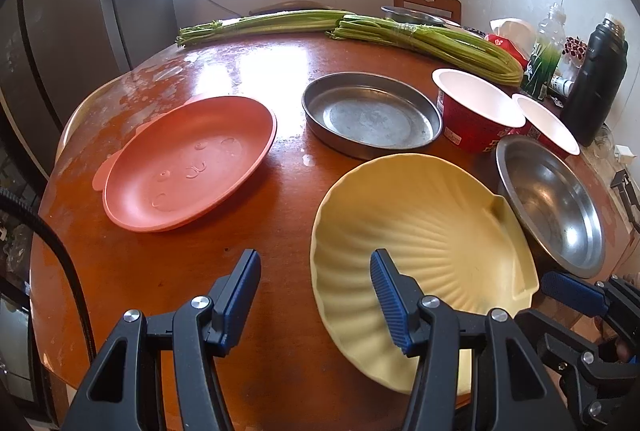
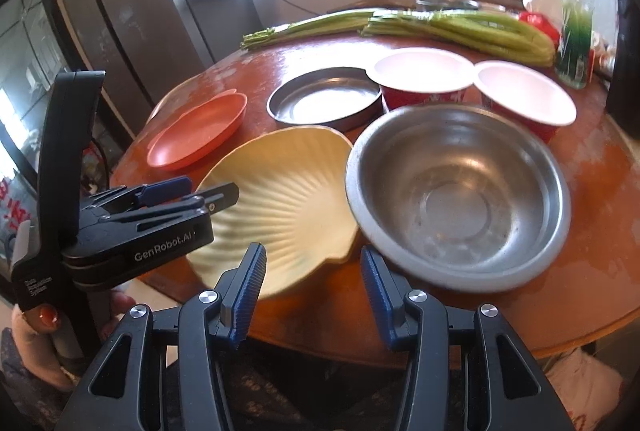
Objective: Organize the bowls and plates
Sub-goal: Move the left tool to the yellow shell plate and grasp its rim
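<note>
A yellow shell-shaped plate (image 1: 424, 231) lies at the near edge of the round wooden table (image 1: 168, 271); it also shows in the right wrist view (image 2: 280, 199). My left gripper (image 1: 316, 283) is open, its right finger over the plate's near rim, its left finger over bare table. My right gripper (image 2: 312, 283) is open just before the table edge, between the yellow plate and a steel bowl (image 2: 460, 195). A pink plate (image 1: 188, 163), a flat metal pan (image 1: 372, 113) and two red paper bowls (image 1: 476, 107) stand farther back.
Bundles of green stalks (image 1: 420, 35) lie across the far side. Bottles and a black flask (image 1: 596, 79) stand at the far right. A refrigerator (image 1: 60, 31) stands left of the table. The right gripper shows at the lower right of the left wrist view (image 1: 576, 295).
</note>
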